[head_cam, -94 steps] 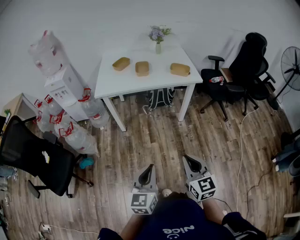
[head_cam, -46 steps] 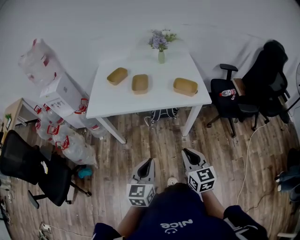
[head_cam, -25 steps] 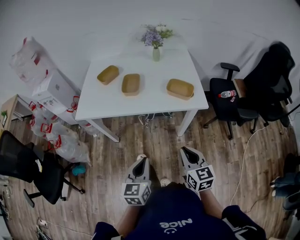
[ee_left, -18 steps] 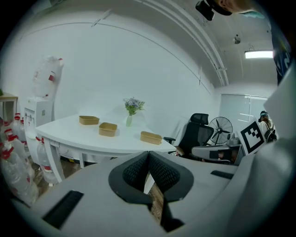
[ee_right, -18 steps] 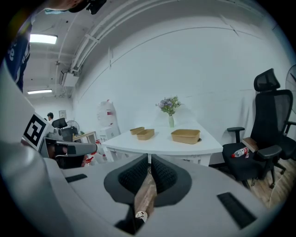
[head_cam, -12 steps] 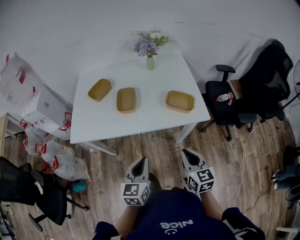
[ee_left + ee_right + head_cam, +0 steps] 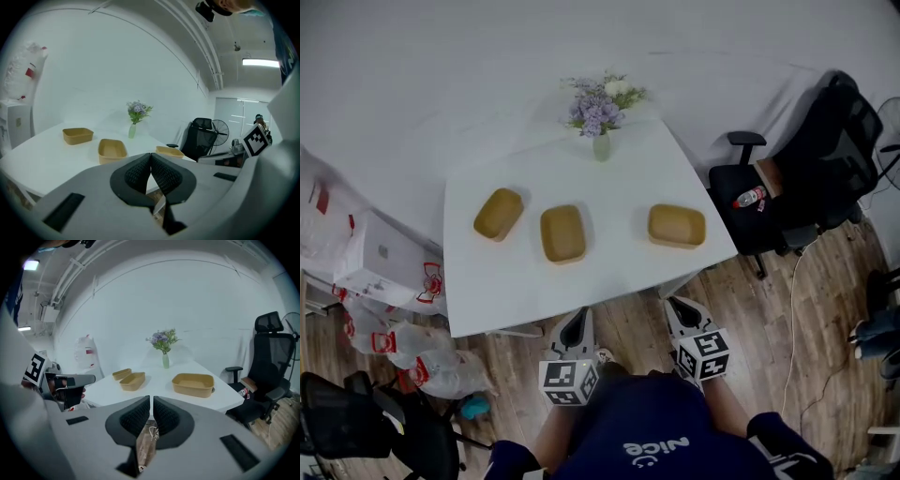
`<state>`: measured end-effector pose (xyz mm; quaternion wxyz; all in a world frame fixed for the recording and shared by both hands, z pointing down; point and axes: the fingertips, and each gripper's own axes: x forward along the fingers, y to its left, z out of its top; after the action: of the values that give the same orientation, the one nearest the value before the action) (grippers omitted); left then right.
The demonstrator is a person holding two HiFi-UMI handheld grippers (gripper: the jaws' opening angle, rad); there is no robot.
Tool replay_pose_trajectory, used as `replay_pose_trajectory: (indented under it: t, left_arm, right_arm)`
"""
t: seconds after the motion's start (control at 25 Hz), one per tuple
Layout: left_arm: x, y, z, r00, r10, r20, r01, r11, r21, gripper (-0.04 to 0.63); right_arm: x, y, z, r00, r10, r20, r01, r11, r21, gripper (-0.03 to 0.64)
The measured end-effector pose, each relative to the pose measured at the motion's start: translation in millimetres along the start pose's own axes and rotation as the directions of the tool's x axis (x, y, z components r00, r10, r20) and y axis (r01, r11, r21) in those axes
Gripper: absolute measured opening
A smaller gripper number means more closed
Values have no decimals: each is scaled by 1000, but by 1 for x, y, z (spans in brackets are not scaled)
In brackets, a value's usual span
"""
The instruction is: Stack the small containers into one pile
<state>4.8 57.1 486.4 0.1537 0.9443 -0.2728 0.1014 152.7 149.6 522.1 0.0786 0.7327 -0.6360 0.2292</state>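
Left tool [image 7: 576, 327] and right tool [image 7: 681, 310], both clenched empty, at lower centre; on the bench [image 7: 619, 178] we find the middle tub [image 7: 563, 233] straight above the left tool, the right tub [image 7: 677, 226] above the right.

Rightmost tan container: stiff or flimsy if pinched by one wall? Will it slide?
The rightmost container looks thin-walled and empty, so probably light; a one-wall pinch may flex it. Low, wide and flat-based, it seems unlikely to tip or roll. The white table looks smooth, so a push would likely slide it.
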Motion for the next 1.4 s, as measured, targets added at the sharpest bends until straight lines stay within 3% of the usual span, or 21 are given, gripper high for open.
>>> replay_pose_trajectory:
  t: [0.28,0.56,0.76,1.04,1.4]
  left_arm:
    - [25,58,15,1000,-20,-21,20,1000,-13,20]
    - [39,76,27,1000,-20,-9,20,999,-32,20]
    - [48,86,30,1000,8,-5,-9,997,-79,20]
    - [64,89,51,999,23,30,-21,997,-78,20]
    - [68,97,49,998,64,24,-62,994,-85,20]
  right_arm:
    - [45,12,17,999,-37,-21,37,999,-8,52]
    - [63,-1,28,996,-76,-46,76,997,8,52]
    - [75,-9,41,995,-80,-66,72,991,-112,52]
    - [87,-39,69,993,-108,-38,104,990,-94,52]
    - [103,-70,79,991,-86,-106,60,972,-227,57]
